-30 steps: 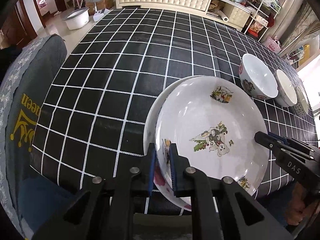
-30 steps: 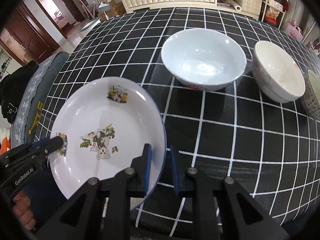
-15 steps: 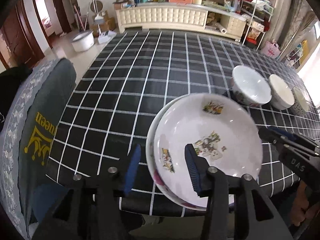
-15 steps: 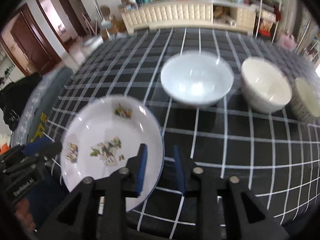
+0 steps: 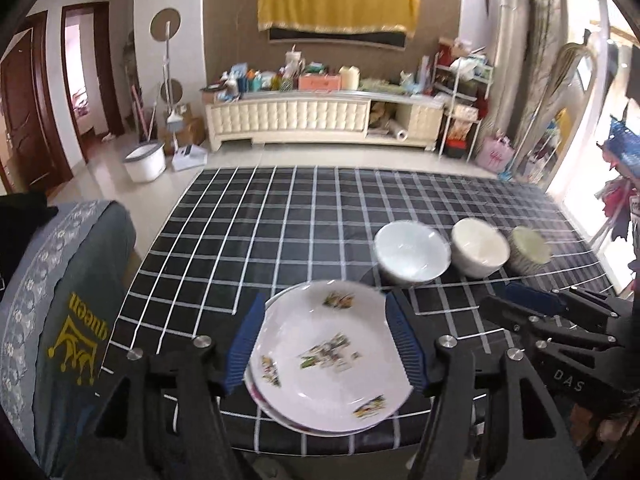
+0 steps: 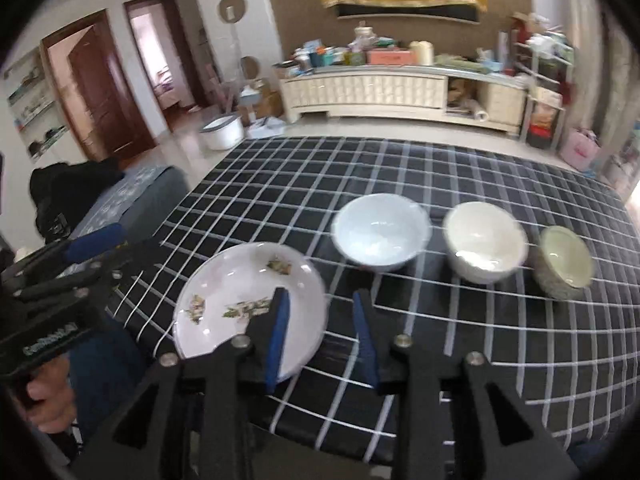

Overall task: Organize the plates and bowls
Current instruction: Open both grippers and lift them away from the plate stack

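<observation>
A white plate with cartoon prints (image 5: 328, 356) (image 6: 244, 312) lies stacked on a second plate (image 5: 256, 394) near the front edge of the black checked table (image 5: 280, 232). My left gripper (image 5: 324, 344) hangs open above the stack, raised clear of it. My right gripper (image 6: 322, 334) is open too, over the plate's right rim, holding nothing. Behind the stack stand three bowls in a row: a white bowl (image 5: 410, 252) (image 6: 380, 232), a cream bowl (image 5: 480, 252) (image 6: 484, 246) and a small greenish bowl (image 5: 528, 250) (image 6: 564, 260).
A grey chair back with a yellow crown print (image 5: 68, 320) stands at the table's left. A hand (image 6: 50, 404) holds the left gripper's handle. Beyond the table are a white bucket (image 5: 144, 160) and a cream sideboard (image 5: 320, 120).
Both grippers let go of the printed plate, opened wide and drew back and up from the table. The plate now rests on the one beneath it.
</observation>
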### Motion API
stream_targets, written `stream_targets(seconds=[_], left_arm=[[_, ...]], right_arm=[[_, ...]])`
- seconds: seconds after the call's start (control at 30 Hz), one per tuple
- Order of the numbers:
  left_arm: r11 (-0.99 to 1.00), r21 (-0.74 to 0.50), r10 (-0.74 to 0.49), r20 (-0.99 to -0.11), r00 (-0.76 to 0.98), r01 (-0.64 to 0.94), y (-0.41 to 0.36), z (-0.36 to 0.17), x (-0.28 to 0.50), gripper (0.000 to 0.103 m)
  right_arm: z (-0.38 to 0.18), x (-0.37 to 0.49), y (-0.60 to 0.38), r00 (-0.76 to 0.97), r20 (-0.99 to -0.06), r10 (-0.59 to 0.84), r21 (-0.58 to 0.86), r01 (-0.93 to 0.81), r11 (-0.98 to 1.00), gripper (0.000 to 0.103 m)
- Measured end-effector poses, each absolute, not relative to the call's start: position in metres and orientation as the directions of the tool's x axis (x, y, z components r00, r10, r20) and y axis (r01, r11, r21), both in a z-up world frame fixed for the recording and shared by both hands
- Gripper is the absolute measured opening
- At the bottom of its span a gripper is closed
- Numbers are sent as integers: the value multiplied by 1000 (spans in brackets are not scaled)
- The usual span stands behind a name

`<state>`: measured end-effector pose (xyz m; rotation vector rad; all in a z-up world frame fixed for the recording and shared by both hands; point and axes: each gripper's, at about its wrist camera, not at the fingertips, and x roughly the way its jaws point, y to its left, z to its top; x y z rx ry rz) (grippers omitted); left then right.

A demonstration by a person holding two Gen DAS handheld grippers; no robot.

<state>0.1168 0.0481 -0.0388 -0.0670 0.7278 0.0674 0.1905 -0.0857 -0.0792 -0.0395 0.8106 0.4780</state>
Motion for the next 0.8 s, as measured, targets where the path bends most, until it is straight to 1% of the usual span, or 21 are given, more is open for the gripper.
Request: stream_targets(seconds=[0.03,0.07,0.1,0.13,0.2,0.3,0.43,0.67,0.8], left_arm=[[997,-41,28,-660,751,-73,44,-34,116,66],[998,-39,18,-658,753,-57,40,-31,116,71],[998,-32,12,-658,753,-45,36,-28,116,71],[999,-24,20,-653,757,-47,32,-25,116,71],[999,-24,19,-640,768,-44,26,-20,116,72],[999,-31,-7,-641,767,-17,18,-15,120,75],[1000,-26,-23,-639,769,8,8,-8,127,76],[997,-33,-74,-654,753,69,-6,0,149,76],[997,-35,-79,-656,751,74,-9,1,164,76]], right_arm=[[-74,187,-90,619,-689,378,123,-414,902,63],[-69,183,-93,653,-669,355,95,-399,912,69],[-65,180,-96,676,-651,347,84,-390,917,77],[-60,178,-99,692,-638,339,79,-379,922,82],[-50,175,-109,724,-610,322,77,-351,933,86],[-40,173,-118,759,-583,290,47,-325,945,87],[-30,176,-126,780,-564,272,24,-314,949,89],[-23,198,-138,772,-574,275,55,-298,953,89],[-21,208,-141,768,-582,268,51,-294,954,89]])
